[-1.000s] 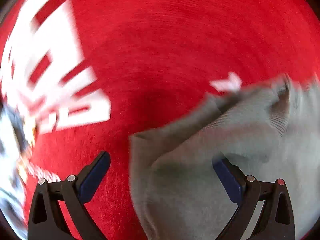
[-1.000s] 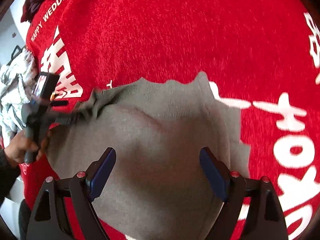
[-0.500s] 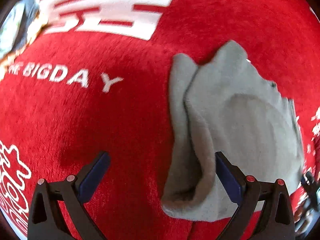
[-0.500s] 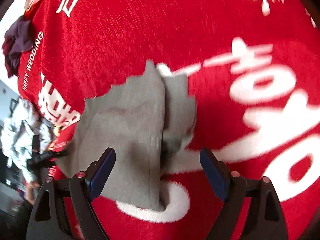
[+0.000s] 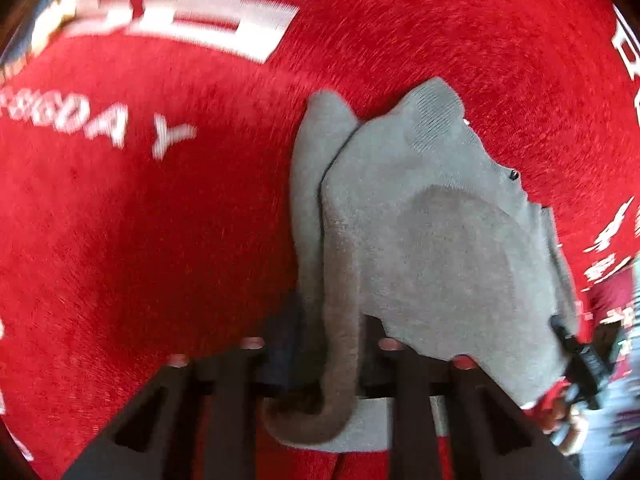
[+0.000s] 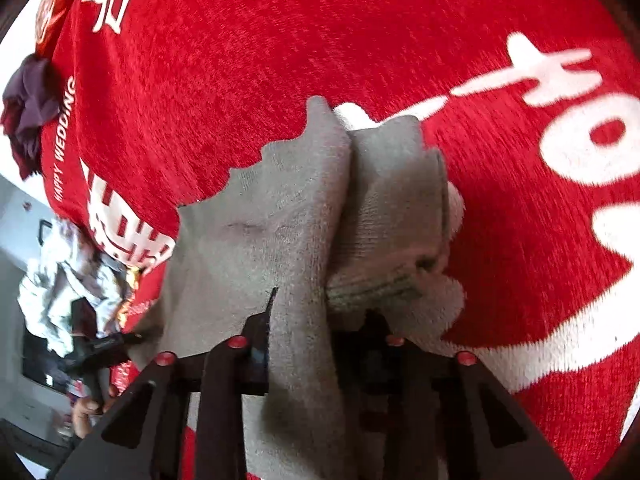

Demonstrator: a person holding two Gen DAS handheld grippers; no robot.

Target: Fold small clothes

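Grey knit garment (image 5: 432, 240), small and partly folded, lies on a red plush cloth (image 5: 160, 240) printed with white lettering; it fills the centre and lower right of the left wrist view and the centre and lower left of the right wrist view. Left claw (image 5: 328, 344) has just been closing and now pinches a rolled edge of the knit between its 2 dark fingers at the lower centre of the frame. Right claw (image 6: 316, 344) has likewise just been closing and grips a doubled fold at the opposite end. The fabric appears soft, light and limp, sagging wherever unsupported, and probably stretches under tension. Holds are best taken at hems or folded edges, 1 claw at each end, so that the layers stay aligned. A pile of other clothes (image 6: 28, 116) sits at the left edge of the right wrist view.
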